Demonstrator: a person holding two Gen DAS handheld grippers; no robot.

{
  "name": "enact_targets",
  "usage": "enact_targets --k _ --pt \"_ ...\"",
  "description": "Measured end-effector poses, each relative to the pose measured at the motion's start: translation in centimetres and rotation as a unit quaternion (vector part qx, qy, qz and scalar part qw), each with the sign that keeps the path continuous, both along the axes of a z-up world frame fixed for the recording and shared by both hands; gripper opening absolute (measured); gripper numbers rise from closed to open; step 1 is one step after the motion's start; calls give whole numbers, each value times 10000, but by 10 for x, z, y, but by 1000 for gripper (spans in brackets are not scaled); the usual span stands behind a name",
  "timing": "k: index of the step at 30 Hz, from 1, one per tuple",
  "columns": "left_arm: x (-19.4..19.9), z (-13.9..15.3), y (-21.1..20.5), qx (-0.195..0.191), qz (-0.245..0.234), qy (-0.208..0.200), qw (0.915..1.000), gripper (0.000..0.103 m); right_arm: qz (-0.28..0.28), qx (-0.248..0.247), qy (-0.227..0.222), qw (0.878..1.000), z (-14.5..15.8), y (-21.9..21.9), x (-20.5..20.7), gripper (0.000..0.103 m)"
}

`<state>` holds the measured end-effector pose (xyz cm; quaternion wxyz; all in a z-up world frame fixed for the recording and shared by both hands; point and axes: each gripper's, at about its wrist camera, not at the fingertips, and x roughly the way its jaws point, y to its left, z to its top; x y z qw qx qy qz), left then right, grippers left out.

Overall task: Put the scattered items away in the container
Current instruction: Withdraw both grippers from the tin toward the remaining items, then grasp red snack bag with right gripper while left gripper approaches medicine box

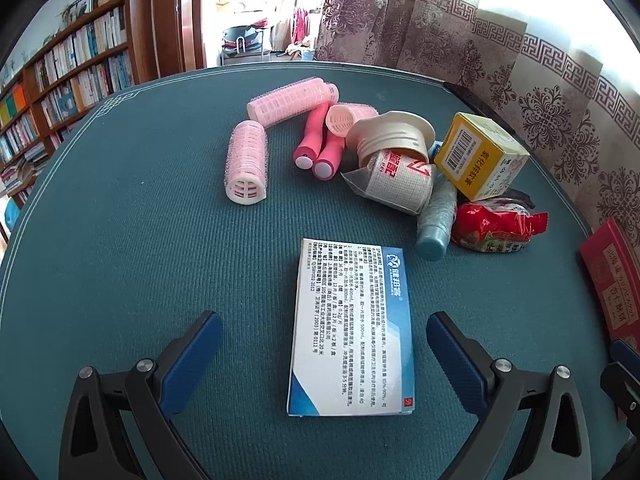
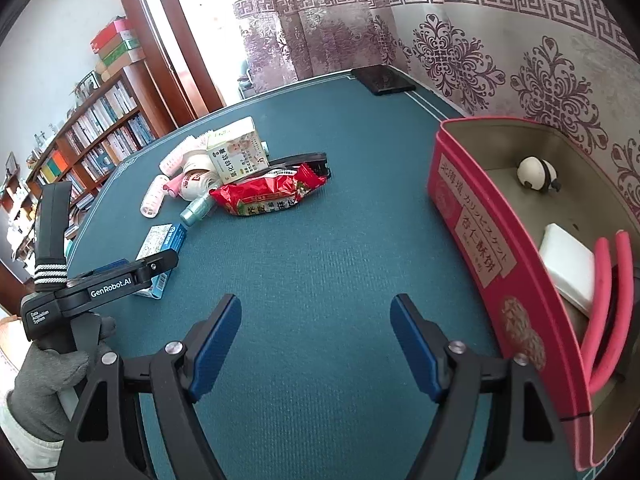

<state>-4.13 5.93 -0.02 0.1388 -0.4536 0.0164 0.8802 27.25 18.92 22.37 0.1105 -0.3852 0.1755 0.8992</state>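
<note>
The red tin [image 2: 492,240] stood open on the green table [image 2: 320,240], at its right side near the patterned curtain [image 2: 520,60]. Inside the tin lay a panda figure [image 2: 538,174] at the far end, a white flat box [image 2: 568,268] nearer, and a bent pink strip [image 2: 608,304] against the near wall.

Left of the tin, well apart from it, the scattered items made a heap: a red snack bag [image 2: 266,194], a yellow box [image 1: 480,156], a white tape roll [image 1: 400,176], a teal bottle [image 1: 436,220], two pink handles [image 1: 316,144] and pink hair rollers [image 1: 246,162].

Nearer than the heap, also left of the tin, a blue and white box [image 1: 352,328] lay flat. The left gripper [image 1: 324,344] was over it with fingers spread wide on both sides, not touching it. The right gripper [image 2: 316,336] was just left of the tin, its fingers wide apart and holding nothing. A gloved hand [image 2: 48,376] held the left gripper's handle.
</note>
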Motion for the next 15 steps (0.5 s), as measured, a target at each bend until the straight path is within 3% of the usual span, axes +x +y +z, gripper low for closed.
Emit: enact_targets --k 7,15 --pt "-5 -5 13 -487 -30 96 9988 103 140 -107 19 9998 5 -1 -11 80" --pt "-13 -6 14 -457 -60 111 9989 103 532 -78 70 9985 15 -5 -51 81"
